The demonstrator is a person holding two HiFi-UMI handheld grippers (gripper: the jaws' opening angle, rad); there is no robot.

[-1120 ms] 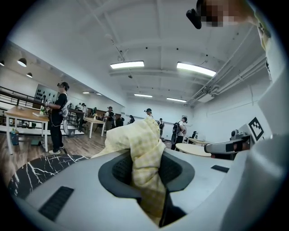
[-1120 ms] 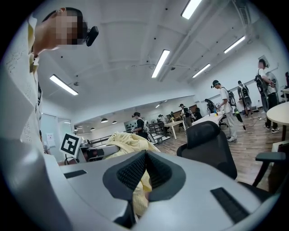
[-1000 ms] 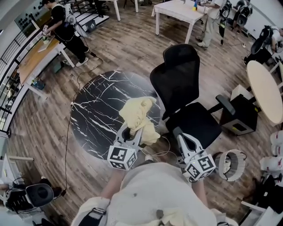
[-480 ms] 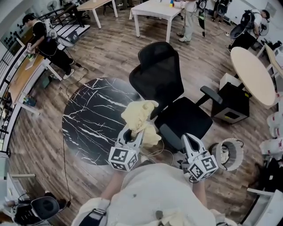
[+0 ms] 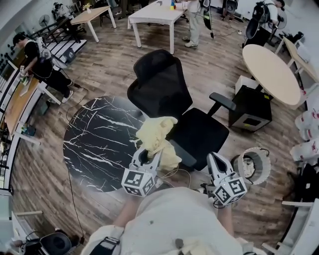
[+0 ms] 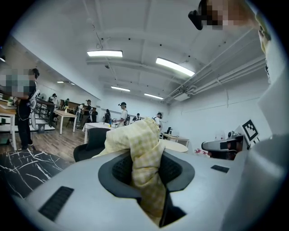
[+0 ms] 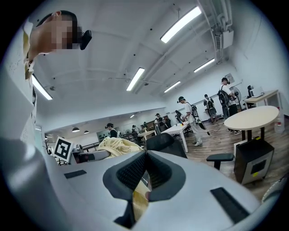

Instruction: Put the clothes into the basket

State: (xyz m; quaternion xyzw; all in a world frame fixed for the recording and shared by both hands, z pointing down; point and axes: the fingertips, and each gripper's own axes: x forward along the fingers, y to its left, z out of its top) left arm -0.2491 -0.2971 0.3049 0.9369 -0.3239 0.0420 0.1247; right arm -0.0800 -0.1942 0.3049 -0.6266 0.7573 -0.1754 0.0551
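A crumpled pale yellow checked cloth hangs from my left gripper, which is shut on it above the edge of the black marble round table. In the left gripper view the cloth fills the gap between the pads and spills over the top. My right gripper is held beside the office chair's seat, its pads pressed together with no garment between them. The white basket stands on the floor just right of the right gripper, with dark things inside.
A black office chair stands directly ahead, its armrest toward the right. A black box and a round beige table are beyond the basket. People work at tables far off. A cable lies on the wooden floor.
The whole view has swung to the right: the chair and marble table slid left, and the basket came nearer to the right gripper. Both grippers travelled along, the left still holding the cloth.
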